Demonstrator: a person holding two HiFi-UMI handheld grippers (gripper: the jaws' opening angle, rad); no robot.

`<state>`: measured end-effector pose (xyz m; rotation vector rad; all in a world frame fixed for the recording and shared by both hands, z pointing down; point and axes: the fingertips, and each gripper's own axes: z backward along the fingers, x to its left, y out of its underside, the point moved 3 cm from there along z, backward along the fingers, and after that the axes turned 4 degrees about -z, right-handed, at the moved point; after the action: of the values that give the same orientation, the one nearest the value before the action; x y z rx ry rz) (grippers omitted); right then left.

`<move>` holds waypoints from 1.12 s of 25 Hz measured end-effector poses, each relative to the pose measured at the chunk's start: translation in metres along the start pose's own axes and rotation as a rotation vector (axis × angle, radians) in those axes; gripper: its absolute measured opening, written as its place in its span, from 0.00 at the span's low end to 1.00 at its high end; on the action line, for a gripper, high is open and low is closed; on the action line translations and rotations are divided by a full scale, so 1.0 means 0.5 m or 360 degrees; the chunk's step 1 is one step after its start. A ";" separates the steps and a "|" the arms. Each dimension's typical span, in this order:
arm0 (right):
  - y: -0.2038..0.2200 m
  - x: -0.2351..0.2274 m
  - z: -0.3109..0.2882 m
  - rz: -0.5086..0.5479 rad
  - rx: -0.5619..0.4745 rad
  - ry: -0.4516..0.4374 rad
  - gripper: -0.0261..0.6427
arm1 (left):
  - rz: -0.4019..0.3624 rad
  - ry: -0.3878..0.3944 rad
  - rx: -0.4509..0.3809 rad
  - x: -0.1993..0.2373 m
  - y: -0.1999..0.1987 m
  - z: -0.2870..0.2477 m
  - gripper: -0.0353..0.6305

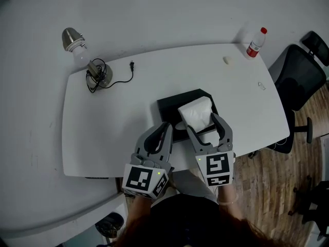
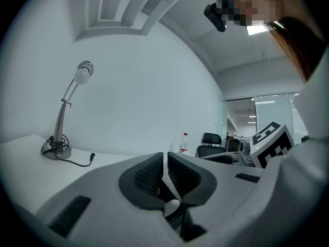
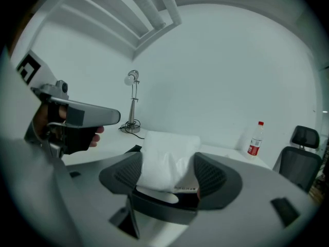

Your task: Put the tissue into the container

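A white tissue pack (image 1: 196,112) is held over the black container (image 1: 169,105) at the table's middle, and my right gripper (image 1: 201,121) is shut on it. In the right gripper view the pack (image 3: 167,158) fills the gap between the two dark pads (image 3: 122,178), its top standing above them. My left gripper (image 1: 165,127) is just left of it, over the container's near-left corner. In the left gripper view its jaws (image 2: 165,161) are pressed together with nothing between them.
A desk lamp (image 1: 82,53) with a loose cable lies at the white table's (image 1: 103,133) far left. A red-capped bottle (image 1: 255,42) stands at the far right corner. A black office chair (image 1: 300,78) sits off the table's right side.
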<state>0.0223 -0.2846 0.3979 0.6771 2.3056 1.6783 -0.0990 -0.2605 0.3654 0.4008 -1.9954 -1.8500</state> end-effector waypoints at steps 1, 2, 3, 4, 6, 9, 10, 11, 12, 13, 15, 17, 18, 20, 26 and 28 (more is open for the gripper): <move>0.004 -0.001 -0.004 -0.0003 0.0013 0.0001 0.54 | 0.0002 0.0003 0.0005 0.001 0.002 -0.003 0.12; 0.008 -0.003 -0.007 -0.0006 0.0027 0.0003 0.54 | 0.0004 0.0006 0.0009 0.001 0.004 -0.007 0.12; 0.012 -0.005 -0.011 -0.0007 0.0041 0.0006 0.54 | 0.0006 0.0010 0.0013 0.001 0.006 -0.011 0.12; 0.015 -0.006 -0.014 -0.0007 0.0056 0.0008 0.54 | 0.0007 0.0013 0.0017 0.002 0.008 -0.014 0.12; 0.023 -0.009 -0.020 -0.0009 0.0087 0.0010 0.54 | 0.0011 0.0015 0.0027 0.002 0.012 -0.020 0.12; 0.036 -0.013 -0.028 -0.0017 0.0126 0.0003 0.54 | 0.0017 0.0014 0.0039 0.003 0.018 -0.027 0.12; 0.039 -0.013 -0.030 -0.0021 0.0136 0.0000 0.54 | 0.0019 0.0013 0.0042 0.004 0.019 -0.029 0.12; 0.042 -0.013 -0.033 -0.0025 0.0145 -0.0003 0.54 | 0.0021 0.0013 0.0046 0.005 0.021 -0.031 0.12; 0.044 -0.013 -0.037 -0.0029 0.0154 -0.0006 0.54 | 0.0022 0.0012 0.0052 0.007 0.023 -0.033 0.12; 0.047 -0.012 -0.040 -0.0033 0.0164 -0.0010 0.54 | 0.0023 0.0010 0.0056 0.008 0.025 -0.035 0.12; 0.051 -0.010 -0.046 -0.0034 0.0181 -0.0016 0.54 | 0.0030 0.0005 0.0064 0.012 0.029 -0.037 0.12; 0.053 -0.009 -0.048 -0.0030 0.0192 -0.0018 0.54 | 0.0037 0.0000 0.0072 0.015 0.034 -0.039 0.12; 0.053 -0.009 -0.049 -0.0028 0.0196 -0.0019 0.54 | 0.0040 -0.0001 0.0075 0.016 0.036 -0.041 0.12; 0.052 -0.010 -0.049 -0.0031 0.0200 -0.0021 0.54 | 0.0047 -0.0001 0.0079 0.018 0.039 -0.044 0.12; 0.050 -0.004 -0.047 -0.0034 0.0217 -0.0022 0.54 | 0.0066 0.0016 0.0094 0.020 0.051 -0.051 0.12; 0.052 -0.002 -0.046 -0.0031 0.0225 -0.0024 0.54 | 0.0068 0.0025 0.0094 0.018 0.052 -0.053 0.12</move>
<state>0.0192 -0.2982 0.4297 0.6893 2.4297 1.5076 -0.0932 -0.2856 0.3934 0.3852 -2.0366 -1.7605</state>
